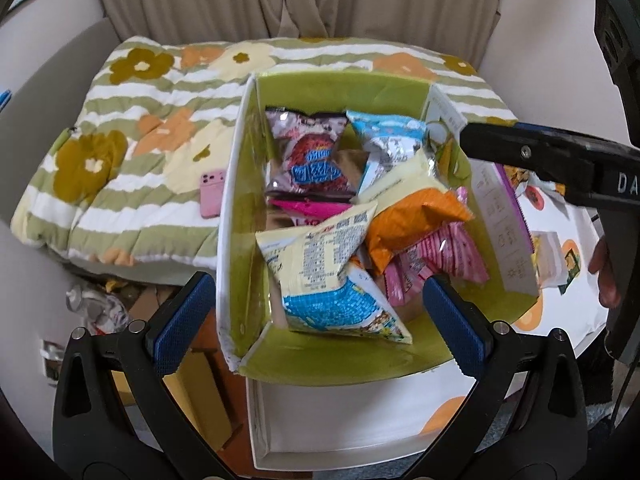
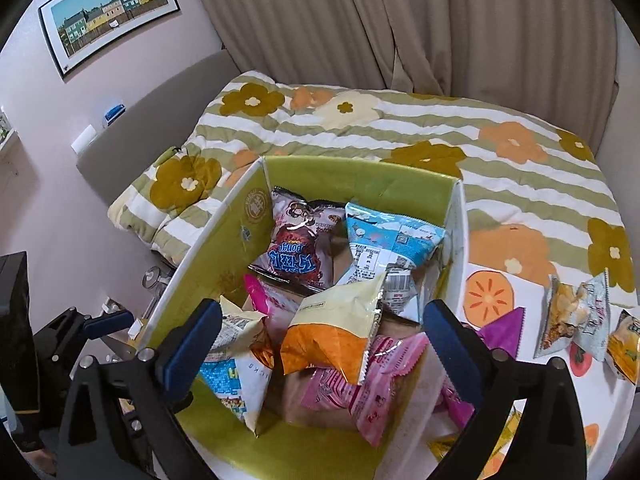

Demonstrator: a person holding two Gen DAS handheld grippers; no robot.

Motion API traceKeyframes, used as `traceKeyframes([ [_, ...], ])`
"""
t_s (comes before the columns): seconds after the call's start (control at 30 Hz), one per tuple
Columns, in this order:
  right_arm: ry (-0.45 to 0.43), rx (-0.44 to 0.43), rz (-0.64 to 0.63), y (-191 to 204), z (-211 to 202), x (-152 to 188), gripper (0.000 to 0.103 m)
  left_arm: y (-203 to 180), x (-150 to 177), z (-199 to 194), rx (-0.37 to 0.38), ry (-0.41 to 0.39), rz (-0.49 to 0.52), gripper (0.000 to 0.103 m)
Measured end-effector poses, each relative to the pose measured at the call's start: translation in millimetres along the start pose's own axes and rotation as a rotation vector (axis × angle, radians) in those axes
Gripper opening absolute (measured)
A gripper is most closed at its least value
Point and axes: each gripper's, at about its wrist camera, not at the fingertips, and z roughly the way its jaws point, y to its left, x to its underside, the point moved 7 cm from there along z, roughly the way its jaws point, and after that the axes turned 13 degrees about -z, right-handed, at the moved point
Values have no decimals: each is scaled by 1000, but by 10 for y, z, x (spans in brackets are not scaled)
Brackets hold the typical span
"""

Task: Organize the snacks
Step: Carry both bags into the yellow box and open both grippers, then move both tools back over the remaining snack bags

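Observation:
A cardboard box point(image 1: 248, 200) with a green inside stands open on the table and holds several snack packets. Among them are a cream and blue packet point(image 1: 328, 276), an orange and cream packet point(image 2: 332, 332), pink packets point(image 2: 360, 388), a brown and red packet point(image 2: 296, 244) and a light blue one point(image 2: 384, 240). My left gripper point(image 1: 320, 320) is open, its fingers straddling the box's near left part with nothing pressed between them. My right gripper point(image 2: 322, 344) is open above the box, and the orange and cream packet lies loose below its jaws. One right finger point(image 1: 520, 152) reaches in over the box's right flap.
Loose snack packets point(image 2: 572, 320) and a purple packet point(image 2: 500, 332) lie on the fruit-print tablecloth point(image 2: 488, 292) right of the box. A flowered quilt point(image 1: 140, 120) with a pink phone point(image 1: 212, 194) lies behind. Clutter sits on the floor point(image 1: 100, 308) at lower left.

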Motion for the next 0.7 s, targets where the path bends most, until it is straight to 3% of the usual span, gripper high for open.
traceKeyframes([
  [0.4,-76,130,32,-152,-579,-2,100,-328,-203,-220,81,-55,53,103],
  [0.7,-127,219,97,-715,-1168,295,100,-988,-248,-323,114,-107,90,103],
])
